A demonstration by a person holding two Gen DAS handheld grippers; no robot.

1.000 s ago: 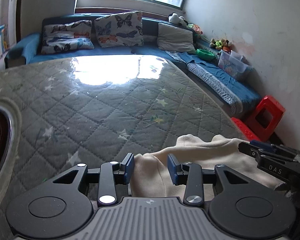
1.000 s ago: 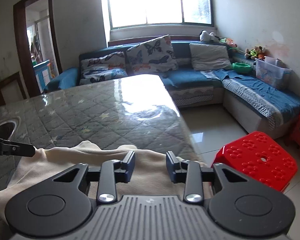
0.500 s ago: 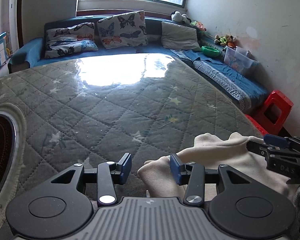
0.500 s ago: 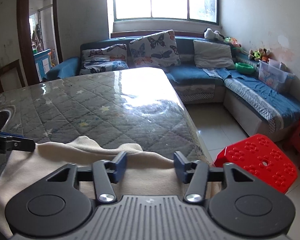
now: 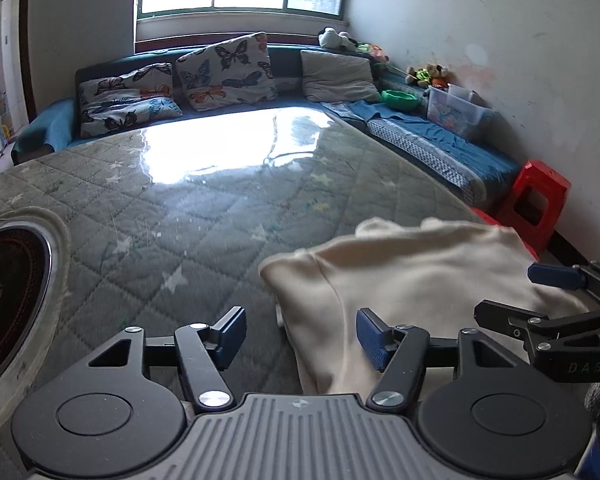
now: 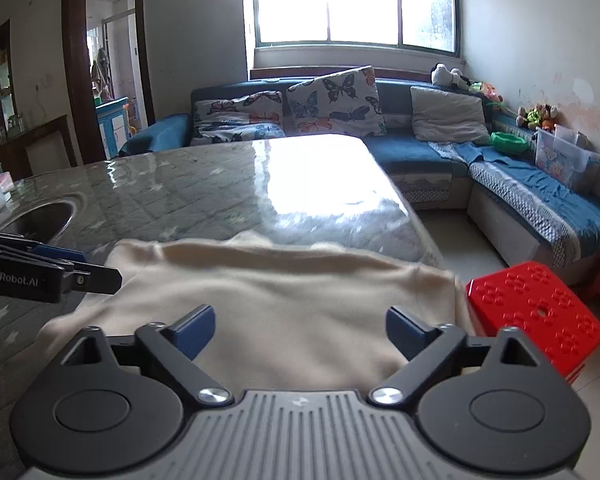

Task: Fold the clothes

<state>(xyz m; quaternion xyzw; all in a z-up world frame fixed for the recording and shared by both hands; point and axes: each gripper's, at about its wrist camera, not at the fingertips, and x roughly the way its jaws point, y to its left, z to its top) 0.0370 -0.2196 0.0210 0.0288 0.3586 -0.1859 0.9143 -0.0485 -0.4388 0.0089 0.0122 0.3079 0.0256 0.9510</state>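
A cream garment point(image 5: 404, 276) lies in a folded heap at the near right corner of the quilted grey-green table point(image 5: 204, 216); it also shows in the right wrist view point(image 6: 284, 292). My left gripper point(image 5: 300, 336) is open and empty, its right finger over the garment's left edge. My right gripper point(image 6: 300, 326) is open wide and empty, just above the garment's near part. The right gripper shows in the left wrist view point(image 5: 540, 300), and the left gripper in the right wrist view point(image 6: 60, 272).
A round inset hob point(image 5: 8, 304) sits in the table at the left. A red plastic stool point(image 6: 536, 312) stands beside the table's right edge. A blue corner sofa point(image 6: 420, 156) with cushions runs behind and to the right.
Both grippers have opened wider and let go of the garment, which now lies spread lower on the table. Both cameras have pulled back and up.
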